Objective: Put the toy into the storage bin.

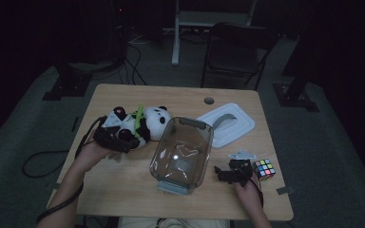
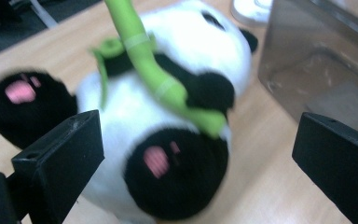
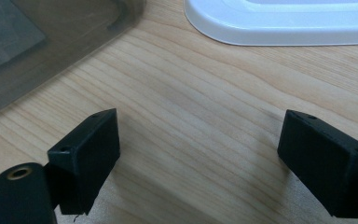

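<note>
Left gripper spread around the blurred panda, its head partly cut off; right gripper spread over bare counter.

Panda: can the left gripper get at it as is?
Probably yes. The left gripper is open, its jaws either side of the panda, with nothing between them.

- High view looks forward and down over the whole table.
- Both gripper views sit close, sharing the clear container edge.
</note>
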Tool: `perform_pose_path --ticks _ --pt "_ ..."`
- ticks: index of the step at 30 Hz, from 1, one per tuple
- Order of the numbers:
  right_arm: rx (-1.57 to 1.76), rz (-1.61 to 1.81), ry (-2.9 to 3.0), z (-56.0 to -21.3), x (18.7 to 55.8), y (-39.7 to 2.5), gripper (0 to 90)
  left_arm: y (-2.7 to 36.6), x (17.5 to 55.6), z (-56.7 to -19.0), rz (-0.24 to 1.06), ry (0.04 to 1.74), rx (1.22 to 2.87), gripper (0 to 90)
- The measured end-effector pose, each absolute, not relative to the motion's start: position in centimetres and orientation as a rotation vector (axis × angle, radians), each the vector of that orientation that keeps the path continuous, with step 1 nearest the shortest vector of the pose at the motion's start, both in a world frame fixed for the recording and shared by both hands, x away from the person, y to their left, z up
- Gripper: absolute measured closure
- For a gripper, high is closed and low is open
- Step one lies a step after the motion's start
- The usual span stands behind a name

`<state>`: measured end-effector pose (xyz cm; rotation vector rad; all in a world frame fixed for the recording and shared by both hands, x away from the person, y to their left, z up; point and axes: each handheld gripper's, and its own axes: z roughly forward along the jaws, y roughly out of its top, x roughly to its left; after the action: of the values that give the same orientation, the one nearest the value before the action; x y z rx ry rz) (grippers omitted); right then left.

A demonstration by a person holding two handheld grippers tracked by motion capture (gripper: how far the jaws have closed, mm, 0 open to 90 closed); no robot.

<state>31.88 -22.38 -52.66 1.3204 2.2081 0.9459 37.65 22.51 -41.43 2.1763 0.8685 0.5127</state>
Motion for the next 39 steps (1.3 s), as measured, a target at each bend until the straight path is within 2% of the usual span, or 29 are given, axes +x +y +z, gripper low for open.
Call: perform_pose_path --ticks 11,23,25,26,29,31,33,39 --pt "1.32 0.946 2.208 -52.7 31.9 -22.4 12.3 21.4 42.1 -40.7 0.513 0.841 2.192 2.7" --pt "1.32 0.946 2.208 -52.7 31.9 -22.4 12.3 21.7 45.9 -41.4 0.479 0.904 2.183 5.5" --pt "1.32 0.946 2.208 -52.7 31.9 -22.4 12.3 21.7 46.4 -41.9 0.449 0.907 2.178 7.6" --pt "1.32 0.946 2.208 -52.7 31.9 -22.4 12.3 21.7 46.5 -42.1 0.445 0.907 2.183 13.5" --pt "1.32 0.946 2.208 -52.7 31.9 -22.4 12.3 21.5 47.0 -43.0 0.409 0.905 2.178 17.6" --pt "1.32 0.946 2.208 -52.7 31.9 -22.4 12.3 21.5 47.1 -43.3 0.398 0.906 2.177 24.5" --pt "1.319 0.946 2.208 -52.7 31.9 -22.4 12.3 21.2 47.3 -43.8 0.383 0.907 2.185 24.5" --pt "1.319 0.945 2.209 -52.7 31.9 -22.4 12.3 21.0 47.3 -44.3 0.356 0.923 2.188 33.8"
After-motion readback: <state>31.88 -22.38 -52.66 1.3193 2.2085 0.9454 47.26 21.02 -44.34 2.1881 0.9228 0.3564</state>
